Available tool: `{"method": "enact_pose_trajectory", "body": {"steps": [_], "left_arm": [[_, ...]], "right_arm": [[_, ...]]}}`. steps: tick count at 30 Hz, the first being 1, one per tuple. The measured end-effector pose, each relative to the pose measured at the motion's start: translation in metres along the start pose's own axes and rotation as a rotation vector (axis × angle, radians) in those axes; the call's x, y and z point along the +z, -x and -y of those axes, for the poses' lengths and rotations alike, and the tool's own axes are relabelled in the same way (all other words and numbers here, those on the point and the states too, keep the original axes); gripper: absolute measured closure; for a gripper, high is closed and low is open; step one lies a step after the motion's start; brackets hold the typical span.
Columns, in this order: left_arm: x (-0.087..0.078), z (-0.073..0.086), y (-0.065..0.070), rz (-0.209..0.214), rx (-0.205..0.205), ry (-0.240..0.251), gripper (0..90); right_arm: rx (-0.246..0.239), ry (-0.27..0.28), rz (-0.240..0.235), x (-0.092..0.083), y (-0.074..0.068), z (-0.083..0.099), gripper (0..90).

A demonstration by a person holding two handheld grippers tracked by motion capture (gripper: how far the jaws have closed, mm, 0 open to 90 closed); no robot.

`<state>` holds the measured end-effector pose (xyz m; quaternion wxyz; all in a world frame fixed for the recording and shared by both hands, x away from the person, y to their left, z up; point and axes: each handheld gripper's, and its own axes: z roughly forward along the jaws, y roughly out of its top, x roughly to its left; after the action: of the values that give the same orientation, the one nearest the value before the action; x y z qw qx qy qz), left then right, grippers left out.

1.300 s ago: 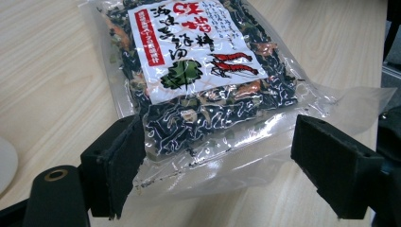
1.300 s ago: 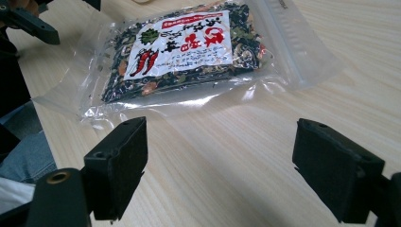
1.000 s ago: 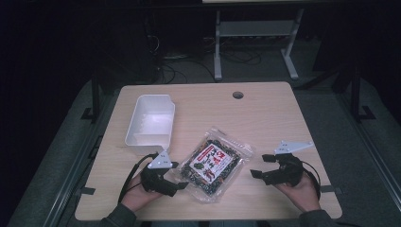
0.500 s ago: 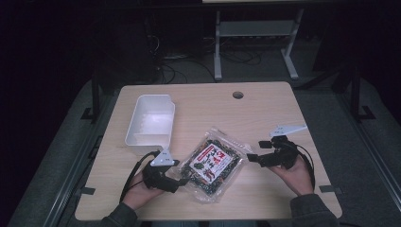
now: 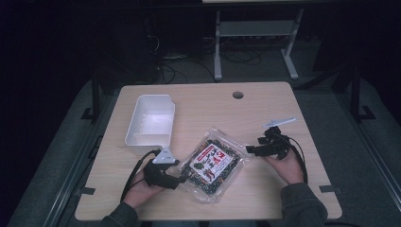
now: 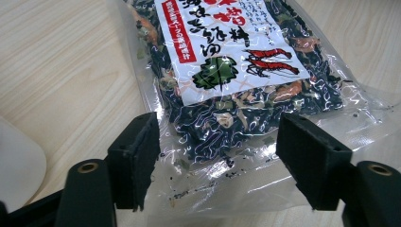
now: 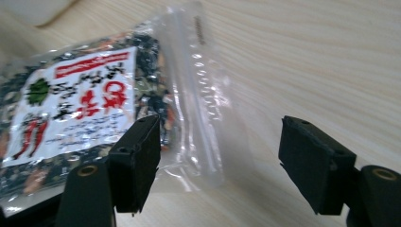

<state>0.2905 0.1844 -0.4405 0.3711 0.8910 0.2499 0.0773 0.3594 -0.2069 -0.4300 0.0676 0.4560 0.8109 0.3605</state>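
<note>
While the clear bag of dried seaweed mix (image 5: 213, 165) lies flat near the front middle of the wooden table (image 5: 265, 109), both grippers close in on it from opposite ends, so the step in hand looks like taking hold of the bag with two grips. The left gripper (image 5: 182, 177) has the bag's bottom seam between its jaws; in the left gripper view the bag (image 6: 236, 85) sits between the two black pads (image 6: 137, 156), which stand apart and have just been closing, not yet pressing on the plastic. The right gripper (image 5: 249, 150) comes at the far, sealed end; in its own view the zip strip of the bag (image 7: 189, 94) lies between the spread pads (image 7: 142, 161), which have also just been narrowing, with bare table under the right-hand one. The next move probably calls for both pairs of pads to shut on the thin film at the edges rather than on the bulky middle, and then a lift, perhaps toward the white bin (image 5: 150, 124) that stands just behind the left hand (image 5: 142, 187). The label's print is too small to read, the bin's inside is dim, and the room beyond the table is lost in darkness.
</note>
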Motion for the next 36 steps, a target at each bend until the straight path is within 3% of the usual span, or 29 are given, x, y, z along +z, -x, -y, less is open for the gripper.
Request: {"method": "enact_pose_trajectory", "body": {"steps": [3,6,20,25,36], "left_arm": [[0.001,0.001,0.001,0.030,0.003,-0.004,35.6],[0.003,0.001,0.001,0.035,0.001,-0.013,38.2],[0.011,0.001,0.003,0.016,0.009,-0.070,41.1],[0.012,0.001,0.004,0.020,0.011,-0.072,42.8],[0.013,0.001,0.005,0.022,0.018,-0.077,43.2]], "right_arm": [[0.021,-0.020,0.002,0.004,0.005,0.002,30.3],[0.042,-0.037,-0.031,0.007,0.010,0.005,34.8],[0.055,-0.079,-0.037,0.015,0.013,0.014,45.8],[0.067,-0.059,-0.078,0.016,0.013,0.015,51.7],[0.070,-0.057,-0.096,0.018,0.011,0.015,66.4]]}}
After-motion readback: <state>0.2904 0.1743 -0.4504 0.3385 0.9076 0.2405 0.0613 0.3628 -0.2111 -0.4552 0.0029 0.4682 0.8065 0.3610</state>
